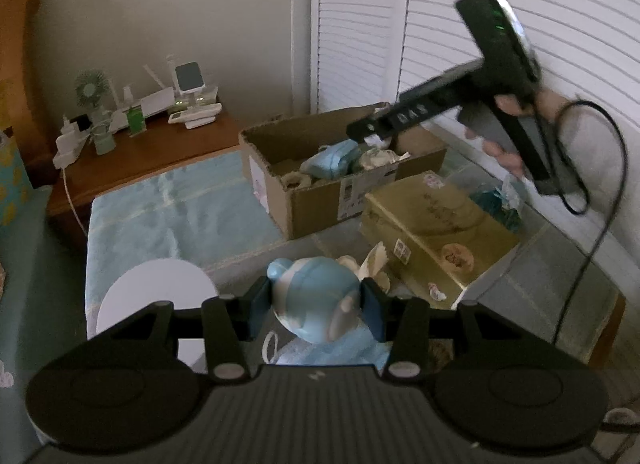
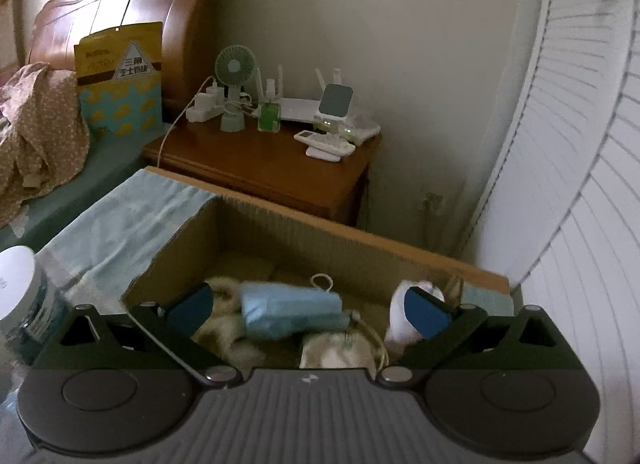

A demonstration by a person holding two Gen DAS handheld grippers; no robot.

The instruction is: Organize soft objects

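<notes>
Your left claw [image 1: 316,300] is clamped on a pale blue plush toy [image 1: 314,296], both blue pads pressed against the sides of its round head, and it hangs above the near part of the worktop [image 1: 560,284], in front of the gold box [image 1: 432,224]. Beyond it, toward the far edge, the open cardboard box [image 1: 304,200] already holds soft things: a light blue pouch [image 2: 292,308] lies in the middle, with cream fluffy pieces [image 2: 224,328] beside and under it and a white soft item [image 2: 404,316] at the right end. Your right claw [image 2: 308,304] hangs over that box with its jaws spread wide; nothing is gripped between them. A light blue cloth [image 1: 168,216] covers the worktop's left side, next to the wooden nightstand [image 2: 272,168].
</notes>
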